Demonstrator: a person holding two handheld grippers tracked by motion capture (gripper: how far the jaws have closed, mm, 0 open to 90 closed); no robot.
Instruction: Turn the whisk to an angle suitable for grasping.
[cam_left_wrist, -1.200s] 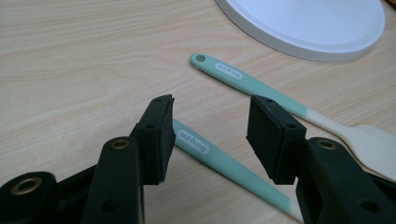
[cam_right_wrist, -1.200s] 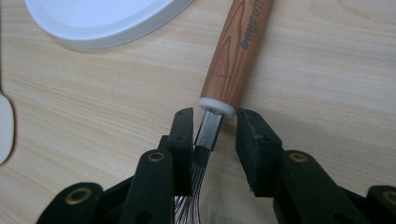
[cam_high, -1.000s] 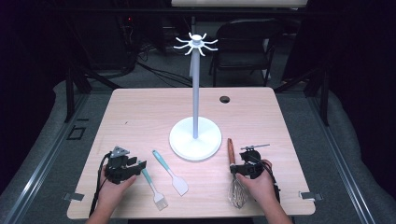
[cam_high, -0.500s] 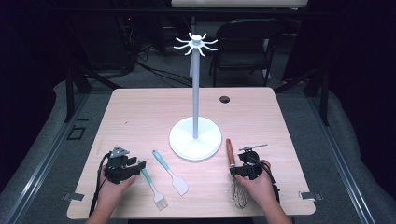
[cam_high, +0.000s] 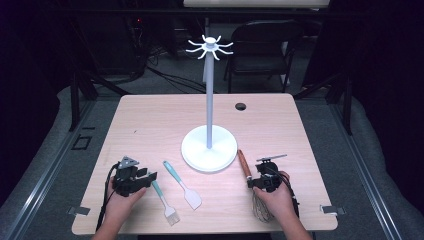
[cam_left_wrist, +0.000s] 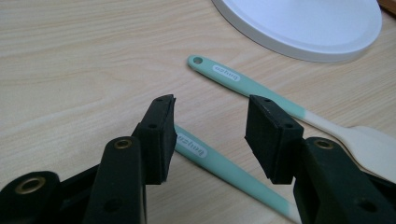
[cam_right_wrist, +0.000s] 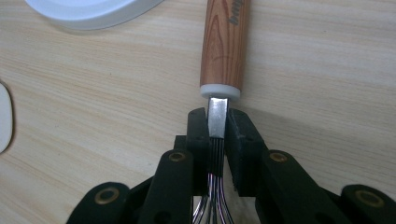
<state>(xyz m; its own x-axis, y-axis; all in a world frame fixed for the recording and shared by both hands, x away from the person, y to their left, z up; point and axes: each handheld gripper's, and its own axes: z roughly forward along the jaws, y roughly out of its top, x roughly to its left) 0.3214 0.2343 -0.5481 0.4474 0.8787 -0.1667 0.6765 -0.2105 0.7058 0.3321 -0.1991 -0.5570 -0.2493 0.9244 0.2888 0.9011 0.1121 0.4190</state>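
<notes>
Here, each line gives one part of the scene.

Right gripper: in the lower right of the high view, held by the person's right hand. Its jaws have just been closing, and in the right gripper view they stand together on the metal neck of the whisk, just below the white collar of the wooden handle.

Whisk: it lies flat on the table in the lower right of the high view. The wooden handle points up toward the white base, and the wire head is partly under the hand.

Left gripper: in the lower left of the high view, in the left hand. Its jaws stand apart, low over the table, pressing on nothing.

Pastry brush: its mint green handle passes between the open jaws in the left gripper view; the bristles are at the bottom of the high view.

Spatula: just beside the brush, mint handle and pale blade.

Hook stand: a white pole on a round base in the middle of the table, with hooks at the top.
</notes>
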